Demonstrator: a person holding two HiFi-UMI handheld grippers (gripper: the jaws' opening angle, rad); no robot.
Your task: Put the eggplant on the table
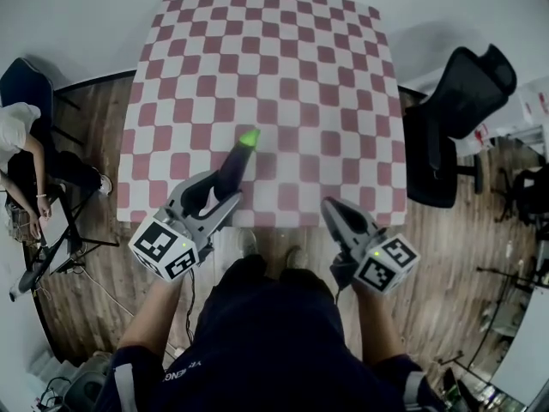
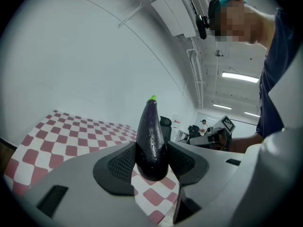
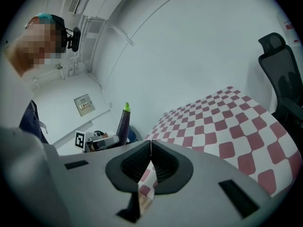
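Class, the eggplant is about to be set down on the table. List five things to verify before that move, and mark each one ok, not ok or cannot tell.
1. Grip: the eggplant is clamped by its thick end between the jaws of the left gripper. Ok.
2. Position: in the head view the eggplant is in line with the near part of the table. Ok.
3. Landing spot: nothing shows on the checkered cloth around it. Ok.
4. Other hand: the right gripper is shut on nothing and held off to the side. Ok.
5. Height of the eggplant above the cloth: cannot tell.
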